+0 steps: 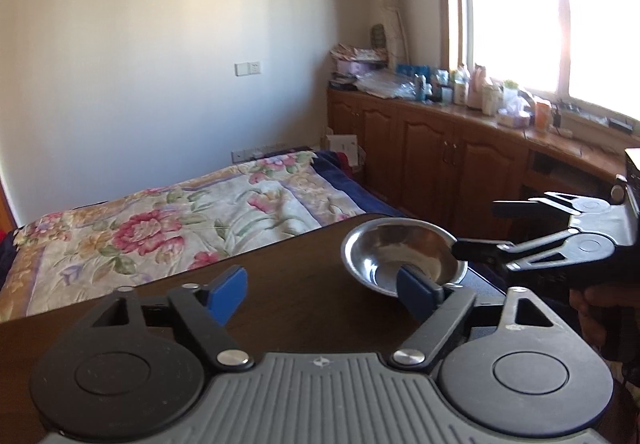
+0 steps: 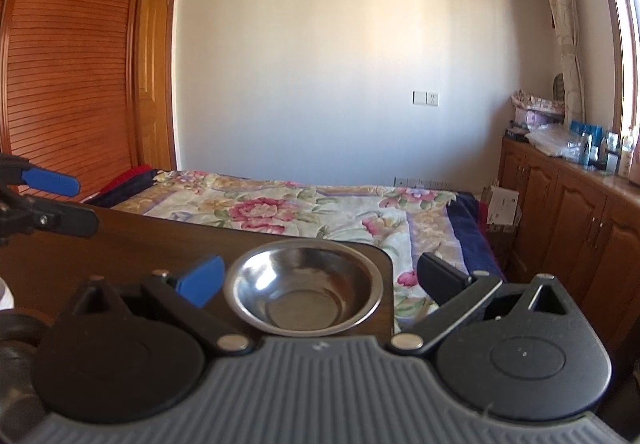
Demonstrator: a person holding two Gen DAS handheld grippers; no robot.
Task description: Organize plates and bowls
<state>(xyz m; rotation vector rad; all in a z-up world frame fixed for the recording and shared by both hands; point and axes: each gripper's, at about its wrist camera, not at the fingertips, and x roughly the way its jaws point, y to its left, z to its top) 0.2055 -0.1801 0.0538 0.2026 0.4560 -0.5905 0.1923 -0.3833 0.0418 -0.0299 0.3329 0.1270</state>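
A small steel bowl [image 1: 402, 256] stands on the dark wooden table [image 1: 288, 284] near its far right corner; it also shows in the right wrist view [image 2: 303, 290]. My left gripper [image 1: 324, 290] is open and empty, with its right finger in front of the bowl's near rim. My right gripper [image 2: 324, 282] is open around the bowl, one finger on each side, not touching it. In the left wrist view the right gripper [image 1: 476, 232] reaches in from the right at the bowl's rim. The left gripper [image 2: 64, 203] shows at the left edge of the right wrist view.
A bed with a floral quilt [image 2: 304, 207] lies just beyond the table. Wooden cabinets [image 1: 460, 159] with bottles and clutter on top run along the right wall under a bright window. A wooden wardrobe [image 2: 68, 63] stands at the left. The table edge [image 2: 390, 264] is close to the bowl.
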